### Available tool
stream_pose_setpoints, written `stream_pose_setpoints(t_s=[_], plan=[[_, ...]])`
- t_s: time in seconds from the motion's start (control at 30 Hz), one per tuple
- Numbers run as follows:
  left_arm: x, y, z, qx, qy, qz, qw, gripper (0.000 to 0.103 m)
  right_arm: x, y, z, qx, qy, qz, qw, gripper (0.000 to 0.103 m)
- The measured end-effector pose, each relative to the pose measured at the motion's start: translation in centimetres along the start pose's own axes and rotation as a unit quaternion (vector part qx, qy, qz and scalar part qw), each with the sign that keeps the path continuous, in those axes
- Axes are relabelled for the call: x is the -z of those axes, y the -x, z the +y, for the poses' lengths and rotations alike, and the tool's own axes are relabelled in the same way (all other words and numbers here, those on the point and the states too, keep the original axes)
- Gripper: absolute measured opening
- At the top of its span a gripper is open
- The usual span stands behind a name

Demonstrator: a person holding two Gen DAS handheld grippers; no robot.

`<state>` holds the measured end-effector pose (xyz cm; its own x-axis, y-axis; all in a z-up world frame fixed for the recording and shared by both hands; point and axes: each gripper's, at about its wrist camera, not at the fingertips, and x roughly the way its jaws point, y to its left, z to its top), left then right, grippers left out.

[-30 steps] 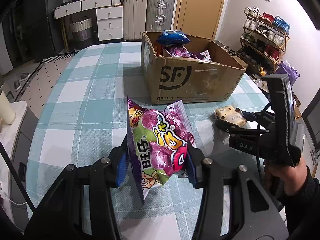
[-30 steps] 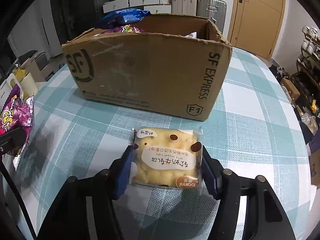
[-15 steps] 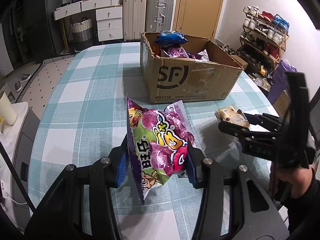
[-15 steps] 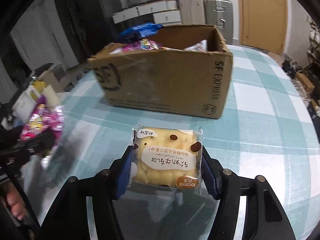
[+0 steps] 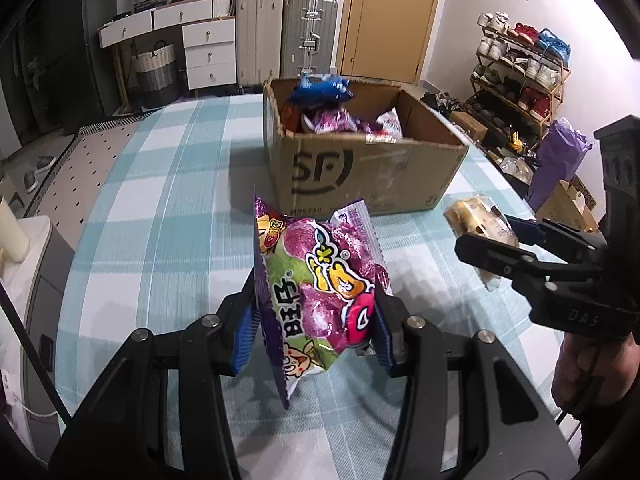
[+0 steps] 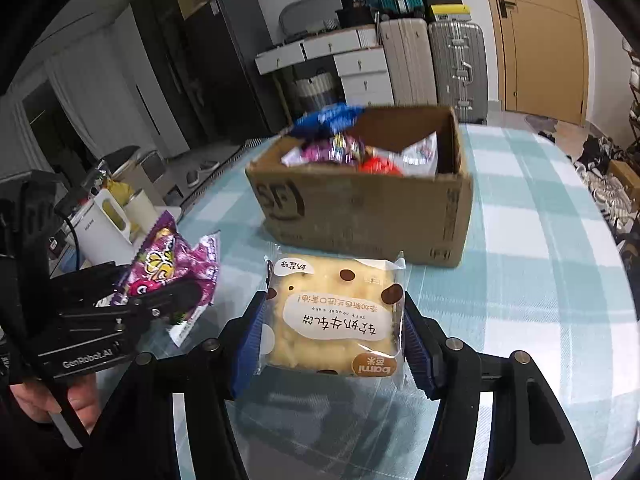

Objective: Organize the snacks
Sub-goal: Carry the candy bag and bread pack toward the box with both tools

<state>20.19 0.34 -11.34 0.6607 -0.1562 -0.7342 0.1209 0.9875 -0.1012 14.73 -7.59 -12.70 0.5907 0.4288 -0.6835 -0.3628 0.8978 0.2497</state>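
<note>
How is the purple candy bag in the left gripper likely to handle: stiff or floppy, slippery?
The purple candy bag is probably floppy: its crinkled film bulges unevenly between the left gripper pads. The glossy film looks slippery, so it may slide. Its lumpy wrapped contents could shift when tipped toward the cardboard box.

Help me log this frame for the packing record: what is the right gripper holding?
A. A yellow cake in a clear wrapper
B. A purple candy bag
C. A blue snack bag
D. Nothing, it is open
A: in the right wrist view the right gripper is shut on the yellow cake in its clear wrapper, while the purple candy bag sits in the left gripper.
</note>
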Motion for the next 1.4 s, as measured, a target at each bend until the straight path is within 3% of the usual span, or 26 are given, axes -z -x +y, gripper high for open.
stream_pose_setpoints(t_s=[0.57,1.13,1.4], plan=[[-9.4,-0.4,-1.6,0.020,-0.038,-0.022,0.9989,0.045,-7.4,3.4,-1.2,-0.012,-0.004,-0.059,0.998,0.062],[-18.1,-3.7,-2.7,0.033,-0.051,-0.013,0.9981,0.045,-15.6,2.5,-4.3,-0.001,-0.017,-0.073,0.997,0.063],[-21.1,-6.4,-2.2,0.036,-0.040,-0.001,0.9986,0.045,-19.0,0.0,-4.8,0.003,0.001,-0.060,0.998,0.063]])
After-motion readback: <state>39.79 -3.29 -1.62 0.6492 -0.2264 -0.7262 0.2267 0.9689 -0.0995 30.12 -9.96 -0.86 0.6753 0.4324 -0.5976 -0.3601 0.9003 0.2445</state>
